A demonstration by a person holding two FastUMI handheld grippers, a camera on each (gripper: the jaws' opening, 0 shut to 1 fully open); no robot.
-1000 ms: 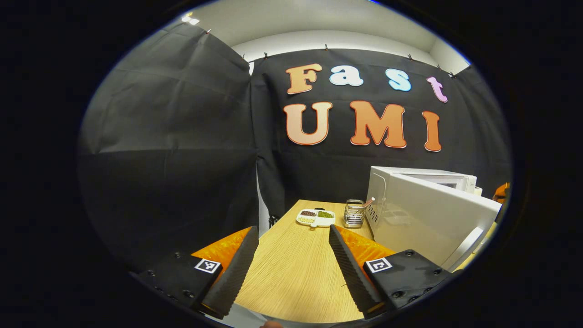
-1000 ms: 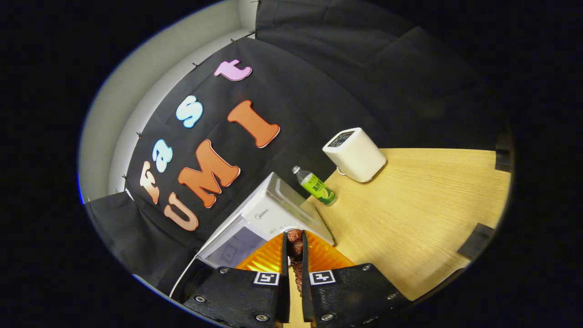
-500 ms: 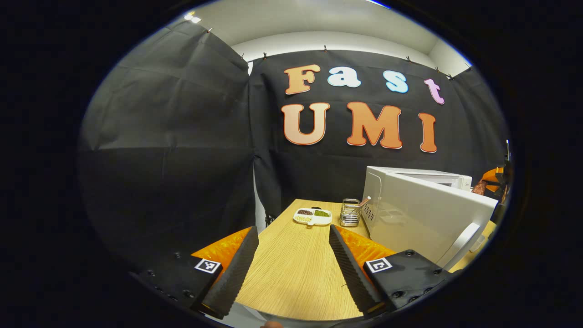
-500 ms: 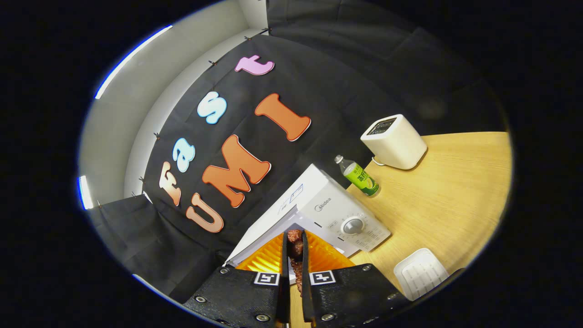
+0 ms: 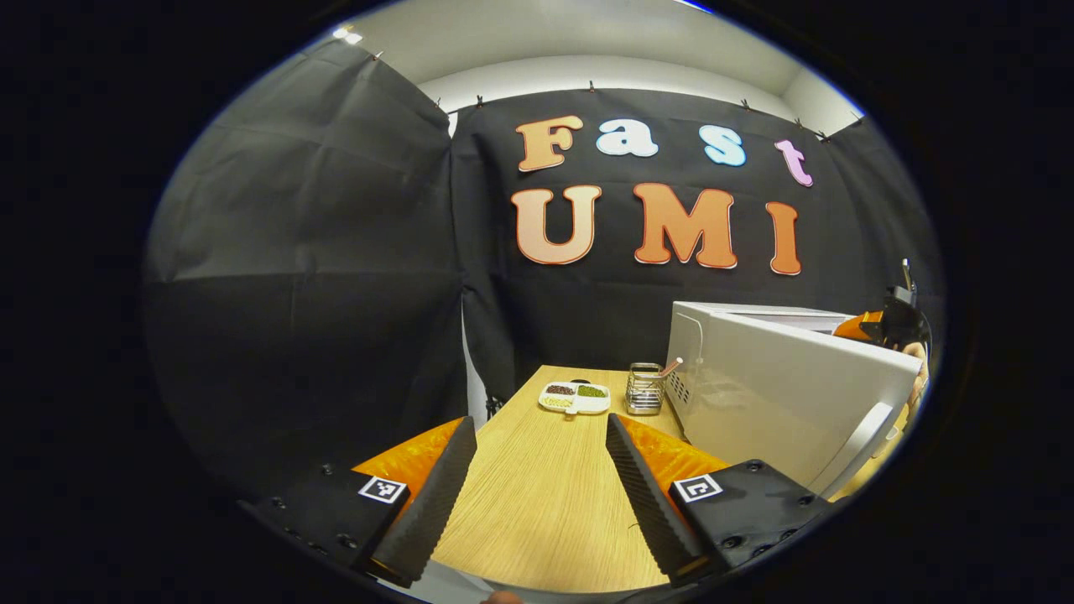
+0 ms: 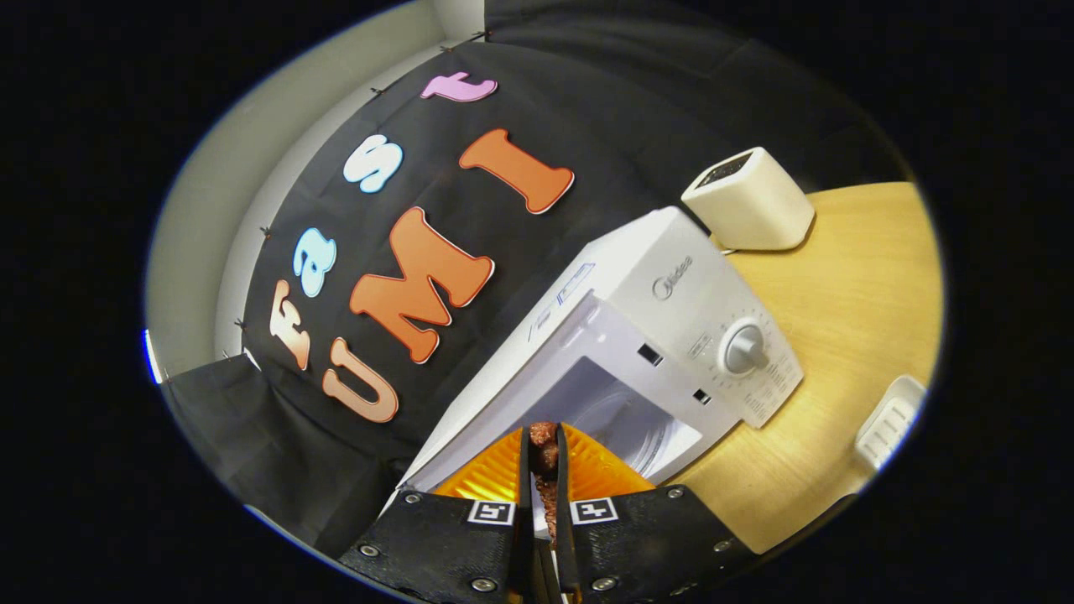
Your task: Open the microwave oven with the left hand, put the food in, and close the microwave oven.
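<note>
white microwave [image 6: 671, 285] open, food [image 6: 544, 457] gripped

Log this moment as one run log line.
microwave door open | right gripper shut on food, facing cavity | left gripper open, over table

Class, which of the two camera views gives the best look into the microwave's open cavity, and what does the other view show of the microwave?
The right gripper view: it faces the microwave front-on, showing the open cavity and control dial beyond the food held in the right gripper. The left gripper view shows its side and the open door's outer face, which hides the cavity.
</note>
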